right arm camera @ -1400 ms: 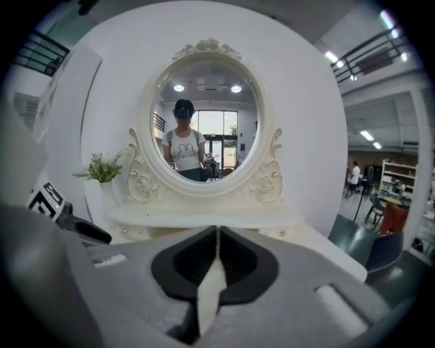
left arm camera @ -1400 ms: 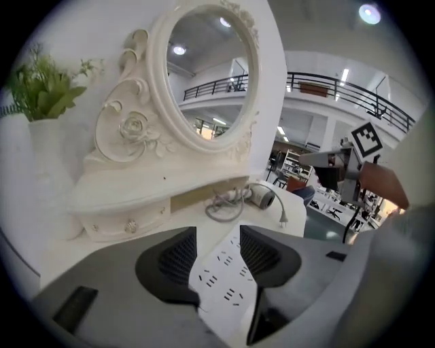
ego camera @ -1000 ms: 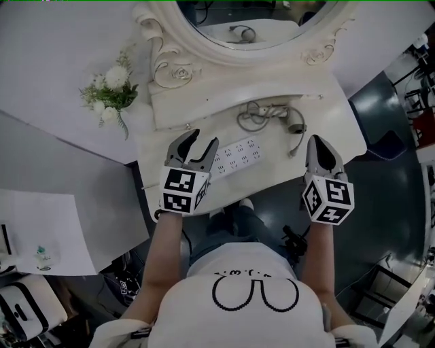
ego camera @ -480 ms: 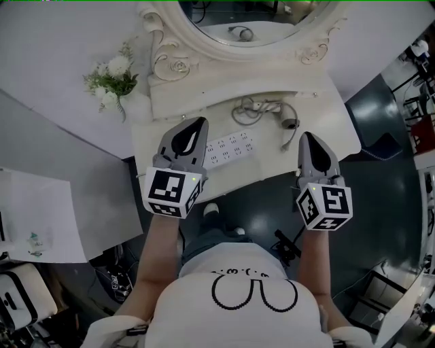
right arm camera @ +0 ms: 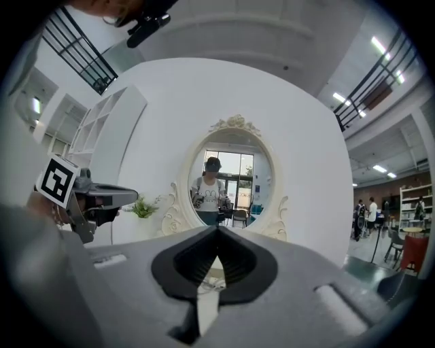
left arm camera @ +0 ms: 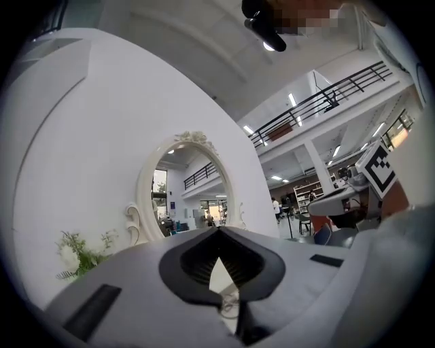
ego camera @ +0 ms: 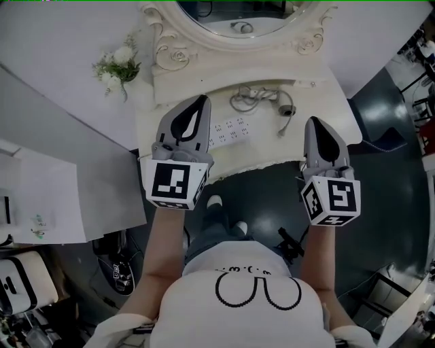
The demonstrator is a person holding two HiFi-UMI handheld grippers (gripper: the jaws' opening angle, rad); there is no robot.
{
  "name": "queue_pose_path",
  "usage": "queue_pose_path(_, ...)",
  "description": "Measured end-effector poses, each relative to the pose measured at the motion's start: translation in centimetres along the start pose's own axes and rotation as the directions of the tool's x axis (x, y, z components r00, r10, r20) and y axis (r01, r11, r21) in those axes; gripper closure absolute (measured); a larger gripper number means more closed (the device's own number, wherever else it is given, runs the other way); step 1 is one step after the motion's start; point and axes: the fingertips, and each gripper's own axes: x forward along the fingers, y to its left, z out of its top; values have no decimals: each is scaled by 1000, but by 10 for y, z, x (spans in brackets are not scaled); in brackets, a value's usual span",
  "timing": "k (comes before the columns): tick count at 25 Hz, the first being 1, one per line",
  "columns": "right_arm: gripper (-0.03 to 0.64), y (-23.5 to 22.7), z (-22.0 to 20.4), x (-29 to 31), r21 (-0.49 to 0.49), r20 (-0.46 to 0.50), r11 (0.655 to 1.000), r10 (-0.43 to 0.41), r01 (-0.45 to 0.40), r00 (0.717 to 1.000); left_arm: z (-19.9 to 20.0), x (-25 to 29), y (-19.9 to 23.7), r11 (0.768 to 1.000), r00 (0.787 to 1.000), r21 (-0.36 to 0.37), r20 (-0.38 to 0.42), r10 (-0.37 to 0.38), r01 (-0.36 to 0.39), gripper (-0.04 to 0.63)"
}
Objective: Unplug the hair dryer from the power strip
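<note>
**Both grippers lifted off, left one snapped closed**

So the big change from a second ago is the left gripper [ego camera: 201, 102]. Back then its fingers were spread wide right by the left end of the power strip [ego camera: 228, 130]. Now they're pressed together tip to tip with nothing between them. Its own view shows the two fingers [left arm camera: 122, 285] meeting in a point, with just a sliver of tabletop showing through the gap below.

The right gripper [ego camera: 315, 122] was closed before and it's still closed, also empty.

Both grippers look bigger and higher in the head view than they did, so they've come up off the tabletop [ego camera: 323, 95]. Both now point level at the oval mirror [ego camera: 231, 13] rather than down.

The power strip hasn't gone anywhere. It's flat on the tabletop between the two grippers, nearer the left one, which now overlaps its left end in the head view.

The coiled cord [ego camera: 253, 99] sits behind the strip near the mirror base. Its plug end [ego camera: 287, 111] lies loose on the tabletop, apart from the strip. I can't pick out the dryer body itself.

The little flower bunch [ego camera: 119, 68] is off to the left, same as before.
</note>
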Motion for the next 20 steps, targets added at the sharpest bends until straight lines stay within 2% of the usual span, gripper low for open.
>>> queue_pose_path(11,618,-8,33,-31,-31,77,999,-42,44,996,33,-20,-8,1000,998,5,61,25,-26,598)
queue_pose_path(20,618,1,29,-34,-51,51,997,-54,57,997,35,-27,-2,1000,998,9,58,22,-23,598)
